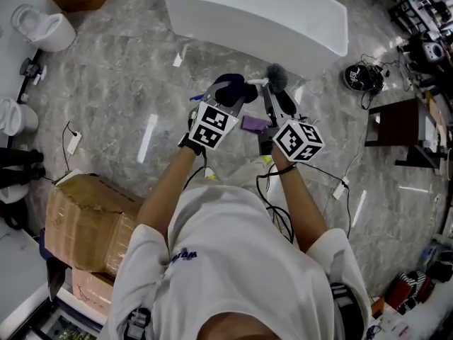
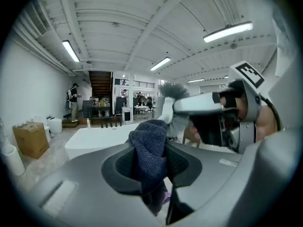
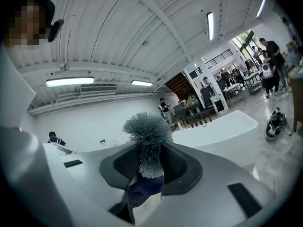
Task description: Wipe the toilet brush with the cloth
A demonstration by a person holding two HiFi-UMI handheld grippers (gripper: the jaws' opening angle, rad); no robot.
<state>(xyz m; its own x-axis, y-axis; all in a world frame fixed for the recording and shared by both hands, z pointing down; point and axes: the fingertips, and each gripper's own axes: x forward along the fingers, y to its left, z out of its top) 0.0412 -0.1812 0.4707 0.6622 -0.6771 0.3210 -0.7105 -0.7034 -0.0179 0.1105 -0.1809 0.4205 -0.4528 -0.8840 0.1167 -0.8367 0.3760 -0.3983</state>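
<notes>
In the head view my left gripper is shut on a dark blue cloth, bunched up at its tip. Just to its right, my right gripper is shut on the toilet brush, whose grey bristle head sticks out past the jaws. Cloth and brush head are close together, and contact is unclear. The left gripper view shows the cloth pinched in the jaws, with the brush head behind it. In the right gripper view the bristles sit between the pads, with something purple beneath.
A white bathtub lies ahead on the marble floor. Toilets stand at the far left, cardboard boxes at my left side. A dark table and a coil of cable are to the right. People stand far off.
</notes>
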